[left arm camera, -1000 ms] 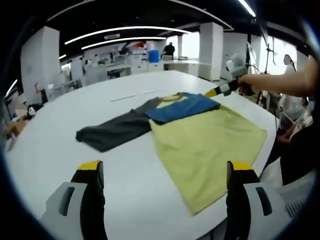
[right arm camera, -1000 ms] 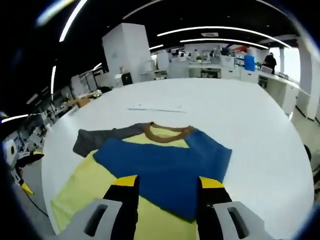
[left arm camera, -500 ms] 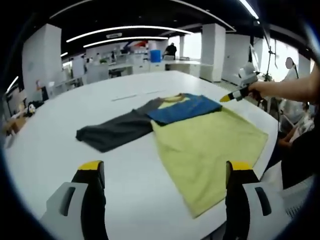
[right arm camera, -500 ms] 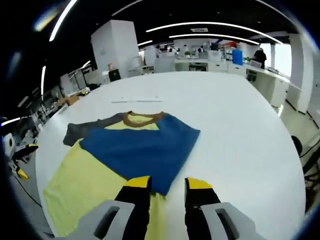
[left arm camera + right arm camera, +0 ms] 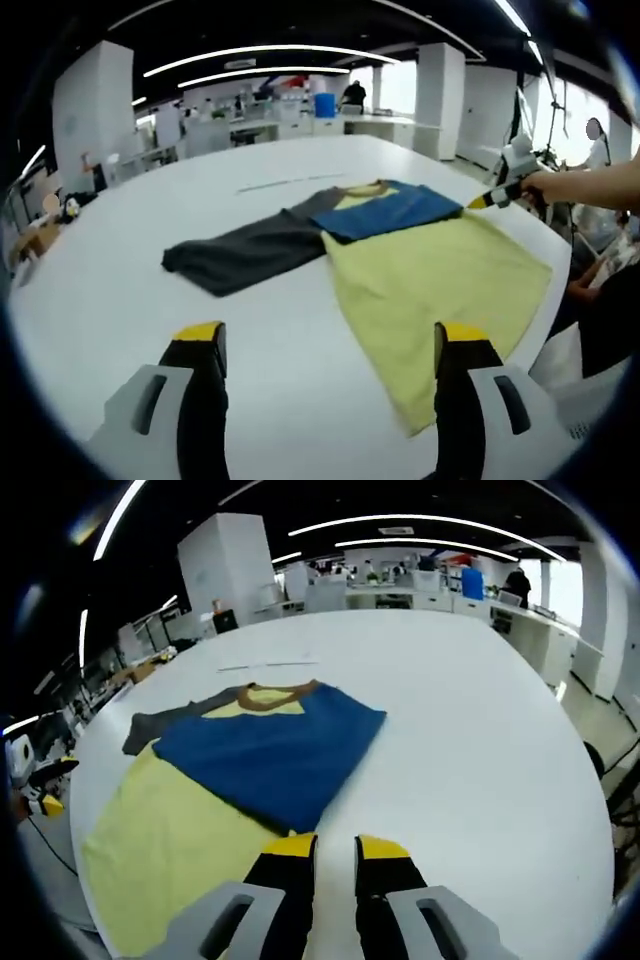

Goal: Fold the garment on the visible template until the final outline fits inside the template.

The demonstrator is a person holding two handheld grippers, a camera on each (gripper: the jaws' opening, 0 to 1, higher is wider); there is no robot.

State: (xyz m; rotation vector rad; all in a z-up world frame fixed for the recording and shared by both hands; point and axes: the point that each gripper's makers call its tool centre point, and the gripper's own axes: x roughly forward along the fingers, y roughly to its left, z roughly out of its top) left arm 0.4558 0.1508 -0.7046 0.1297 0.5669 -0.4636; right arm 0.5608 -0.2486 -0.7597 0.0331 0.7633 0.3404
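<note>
**Blue sleeve folded in, right gripper backing off**

Over the last second the right gripper [image 5: 334, 845] has pulled back from the shirt [image 5: 180, 810]. A second ago its jaws stood apart over the blue sleeve [image 5: 265, 755]; now they are drawn nearly together with nothing between them, and the sleeve's edge lies just ahead of the tips and to their left, clear of them. The sleeve lies flat across the yellow body, so this fold looks finished and let go. In the left gripper view the right gripper [image 5: 492, 198] shows as a small yellow-tipped shape in a person's hand [image 5: 545, 187], further from the shirt's collar end than before.

The left gripper [image 5: 325, 335] has barely moved: its jaws are spread wide and empty, low over the white table [image 5: 110, 290], though slightly closer together than a second ago. The shirt [image 5: 430, 280] lies ahead of them, mostly beyond the right jaw, with the grey sleeve [image 5: 245, 255] stretched out ahead of the left jaw.

That grey sleeve is probably the next fold, and the left gripper is the nearer one to it.

The left gripper view shows the whole grey sleeve and the yellow hem near the table's edge; the right gripper view shows just the grey sleeve's [image 5: 165, 725] end past the blue one, but gives the collar [image 5: 275, 693] and the faint line [image 5: 265, 664] on the table beyond it more clearly. I cannot make out a template outline.
</note>
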